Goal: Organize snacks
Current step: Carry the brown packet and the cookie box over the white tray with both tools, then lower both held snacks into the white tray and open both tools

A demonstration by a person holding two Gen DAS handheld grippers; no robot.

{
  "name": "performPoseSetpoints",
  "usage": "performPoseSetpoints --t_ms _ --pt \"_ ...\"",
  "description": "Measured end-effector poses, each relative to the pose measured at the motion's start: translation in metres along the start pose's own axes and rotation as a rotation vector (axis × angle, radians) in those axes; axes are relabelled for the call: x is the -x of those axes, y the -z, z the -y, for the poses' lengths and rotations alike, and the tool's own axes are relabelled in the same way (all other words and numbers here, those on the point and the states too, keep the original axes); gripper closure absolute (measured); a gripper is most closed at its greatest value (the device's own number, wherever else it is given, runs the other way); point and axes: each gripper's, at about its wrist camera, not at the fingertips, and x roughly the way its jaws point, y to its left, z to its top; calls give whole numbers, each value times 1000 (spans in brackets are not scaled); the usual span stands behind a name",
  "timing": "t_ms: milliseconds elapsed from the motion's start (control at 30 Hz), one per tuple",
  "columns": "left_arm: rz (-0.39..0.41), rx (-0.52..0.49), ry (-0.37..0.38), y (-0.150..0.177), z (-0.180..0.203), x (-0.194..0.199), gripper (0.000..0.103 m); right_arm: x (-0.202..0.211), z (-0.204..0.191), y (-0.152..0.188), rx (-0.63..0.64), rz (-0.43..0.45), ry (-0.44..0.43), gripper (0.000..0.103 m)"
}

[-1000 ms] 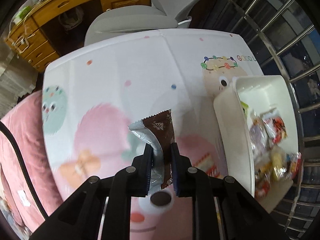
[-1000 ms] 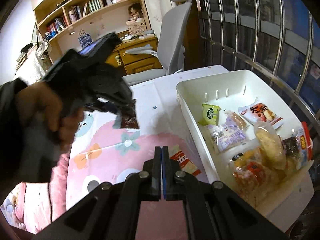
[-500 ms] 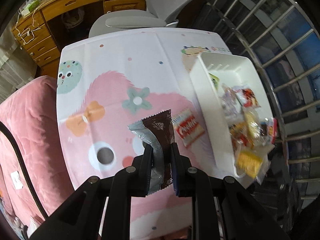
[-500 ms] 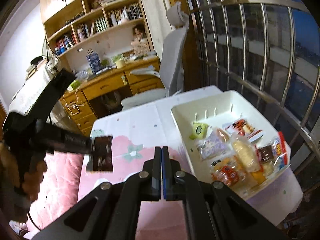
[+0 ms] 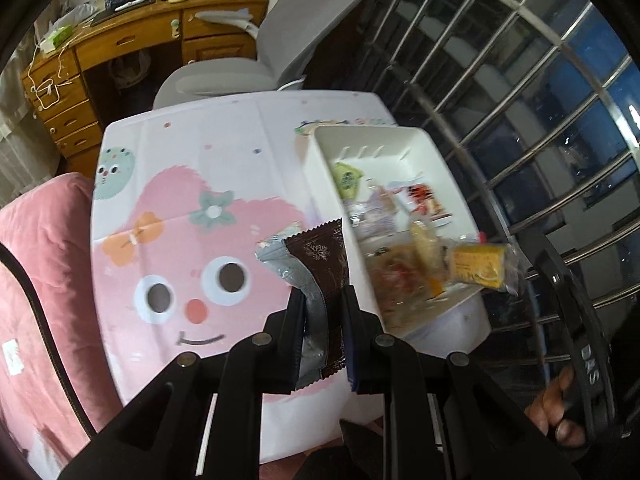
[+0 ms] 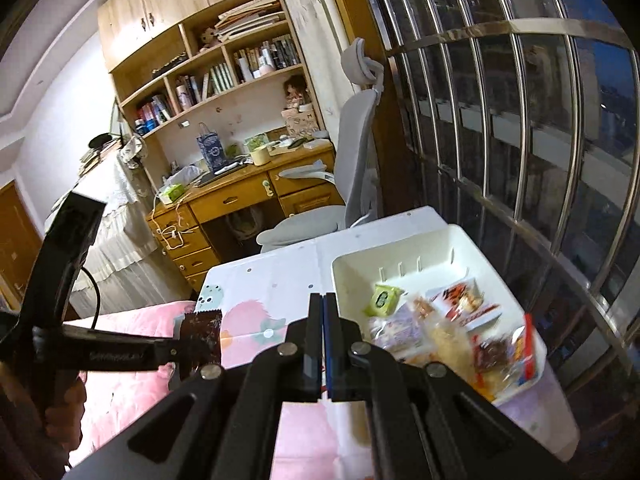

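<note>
Gripping a brown snack packet (image 5: 326, 268) by its lower half, the jaws of the left gripper (image 5: 323, 312) are held above the near part of the surface (image 5: 180, 152), just left of the white bin (image 5: 444, 168). Only a narrow strip of wrapper is pinched, and its silver inner side is seen folded over, so a slip is judged possible if the foil is slick or the packet is swung quickly. The jaws of the right gripper (image 6: 324, 340) are pressed fully together with nothing between them, and no help can be given by them until they are parted. The bin is already crowded with snack packets (image 6: 452, 328), heaped toward its near end, and a yellow packet (image 5: 478, 266) is seen at the near rim; a drop onto that heap is judged likely to slide out or push a neighbour over the edge. The bin stands close to the right edge of the surface, so a knock against its wall could shift it toward the window bars (image 6: 540, 128).
</note>
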Motion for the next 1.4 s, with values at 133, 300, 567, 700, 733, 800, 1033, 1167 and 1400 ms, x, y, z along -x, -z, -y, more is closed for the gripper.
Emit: performPoseSetpoints --t_ms 133,300,567,700,733,800,1033,1167,1400 --pt "35 -4 23 9 30 -6 88 7 23 -15 28 -12 -25 103" --pt "56 1 22 16 64 -26 88 11 52 -30 83 -31 -54 103" --pt "106 45 58 10 105 -54 88 5 97 -51 152 -59 -78 103" --pt "112 71 105 4 123 -71 88 2 114 -58 193 -74 -87 103" --pt "117 72 110 3 128 -74 87 2 118 -59 202 -77 -88 103" --pt "125 70 126 1 136 -79 87 -1 124 -62 219 -87 -93 103" --pt "133 99 123 -5 146 -89 60 -12 137 -66 220 -143 -145 102" --pt "126 120 78 -4 140 -88 50 -16 140 -67 211 -155 -154 102" --pt "97 143 30 7 124 -84 46 -33 146 -61 126 -245 -144 101"
